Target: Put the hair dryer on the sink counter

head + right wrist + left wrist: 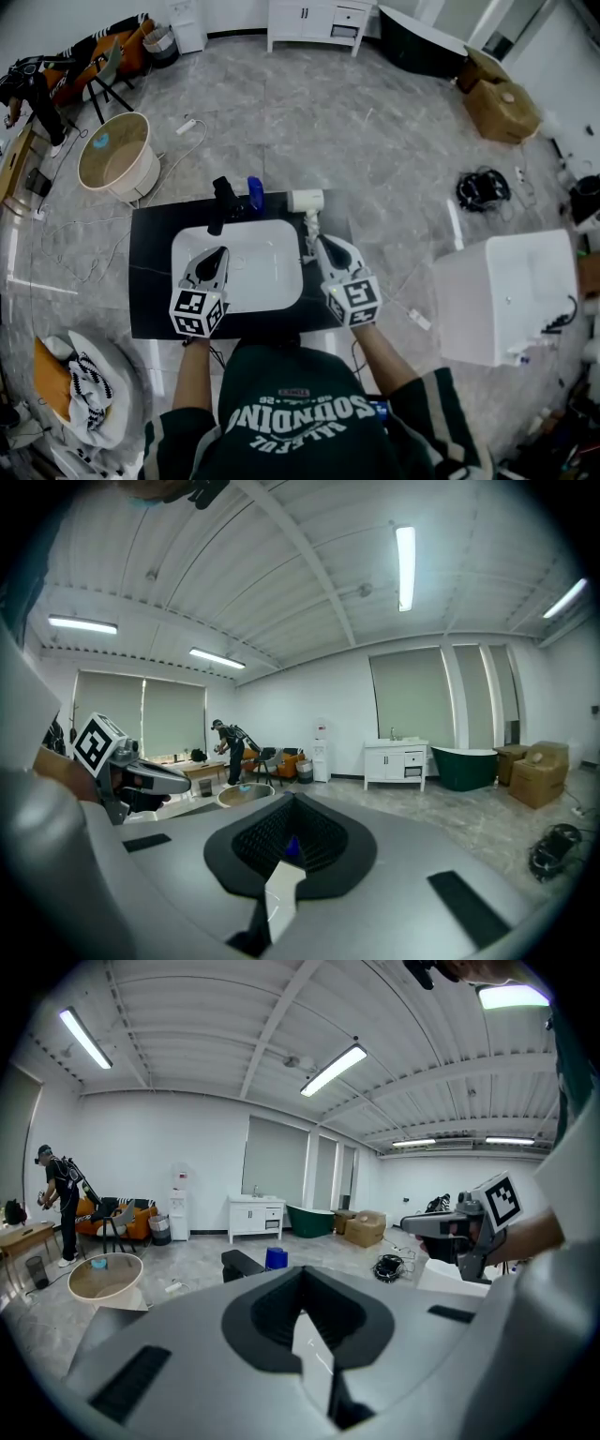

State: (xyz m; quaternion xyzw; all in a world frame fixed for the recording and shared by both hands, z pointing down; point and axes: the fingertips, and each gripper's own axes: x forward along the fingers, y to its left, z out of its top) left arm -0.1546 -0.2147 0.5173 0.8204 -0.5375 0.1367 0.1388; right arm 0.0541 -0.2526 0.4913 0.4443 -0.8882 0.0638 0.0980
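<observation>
The white hair dryer (306,201) lies on the black sink counter (150,272), behind the right back corner of the white basin (253,281), with its handle pointing toward me. My right gripper (325,246) hovers just in front of that handle, jaws shut with nothing between them (286,841). Over the basin's left side, my left gripper (216,255) is also shut and empty (300,1312). The hair dryer does not show in either gripper view. From the left gripper view I see the right gripper (459,1227); the right gripper view shows the left gripper (131,775).
A black faucet (222,202) and a blue object (255,192) stand behind the basin. On the floor are a round beige tub (117,155), a white box (502,295), coiled cables (483,187), a cardboard box (502,108) and a white cabinet (314,23). A person (33,89) stands far left.
</observation>
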